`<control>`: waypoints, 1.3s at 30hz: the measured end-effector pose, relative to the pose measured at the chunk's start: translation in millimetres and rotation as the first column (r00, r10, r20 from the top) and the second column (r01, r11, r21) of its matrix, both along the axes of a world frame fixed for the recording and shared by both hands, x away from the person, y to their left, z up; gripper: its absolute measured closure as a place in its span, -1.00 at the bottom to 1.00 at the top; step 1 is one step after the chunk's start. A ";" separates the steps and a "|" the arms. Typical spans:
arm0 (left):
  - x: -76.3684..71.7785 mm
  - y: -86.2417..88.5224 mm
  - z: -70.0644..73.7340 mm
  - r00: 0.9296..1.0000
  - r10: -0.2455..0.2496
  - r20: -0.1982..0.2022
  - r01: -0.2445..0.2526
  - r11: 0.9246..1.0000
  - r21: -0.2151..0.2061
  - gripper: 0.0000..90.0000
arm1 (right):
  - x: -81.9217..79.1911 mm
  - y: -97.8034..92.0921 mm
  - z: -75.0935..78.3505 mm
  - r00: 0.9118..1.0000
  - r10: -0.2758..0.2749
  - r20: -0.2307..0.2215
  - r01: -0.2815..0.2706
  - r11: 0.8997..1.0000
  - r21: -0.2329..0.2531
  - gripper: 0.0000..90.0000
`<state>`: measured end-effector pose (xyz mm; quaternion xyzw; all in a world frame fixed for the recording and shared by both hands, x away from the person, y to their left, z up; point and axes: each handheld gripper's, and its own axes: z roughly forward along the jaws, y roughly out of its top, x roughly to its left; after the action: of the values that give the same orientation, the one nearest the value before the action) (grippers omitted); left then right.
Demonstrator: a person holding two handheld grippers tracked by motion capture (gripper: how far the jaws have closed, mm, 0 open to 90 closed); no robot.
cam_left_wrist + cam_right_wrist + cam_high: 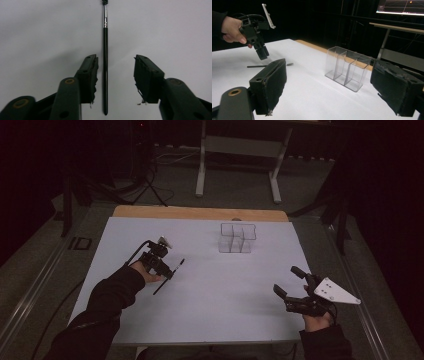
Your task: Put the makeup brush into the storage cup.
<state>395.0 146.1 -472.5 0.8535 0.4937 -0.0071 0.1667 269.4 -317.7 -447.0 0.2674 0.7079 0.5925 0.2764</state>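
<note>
A thin black brush [105, 62] with a silver ferrule lies flat on the white table [215, 310], left of centre. My left gripper [115, 75] hangs open just above it, jaws pointing down. The handle runs between the jaws, close to the left one and touching neither. In the high view the brush [178, 266] pokes out from under the left gripper [167, 272]. In the right gripper view the left gripper [263, 53] hovers over the brush [257, 66]. My right gripper [286, 280] is open and holds nothing near the front right; its own view has its jaws [327, 85] spread wide.
A clear plastic organizer [236, 238] with three compartments stands at the table's far centre, also seen as the organizer [347, 68] ahead of the right gripper. A wooden strip [200, 213] edges the far side. A desk frame [239, 150] stands on the floor beyond.
</note>
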 end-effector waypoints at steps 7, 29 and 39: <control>6.4 -2.0 -9.6 1.000 -0.005 -0.009 0.005 1.000 0.006 0.46 | 0.5 0.6 -0.5 1.000 0.004 -0.003 -0.004 1.000 -0.001 -0.70; 31.7 -14.1 -24.4 0.998 -0.054 -0.044 0.056 0.998 0.042 0.62 | 0.6 -0.1 -0.5 1.000 0.008 -0.008 -0.007 1.000 0.006 -0.70; 40.6 -22.9 -27.0 0.996 -0.062 -0.061 0.065 0.996 0.058 0.65 | 0.3 -0.3 -0.5 1.000 0.009 -0.008 -0.009 1.000 0.005 -0.70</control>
<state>435.6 123.1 -499.5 0.8727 0.4711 -0.0229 0.1261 269.7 -318.0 -447.5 0.2672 0.7088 0.5944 0.2700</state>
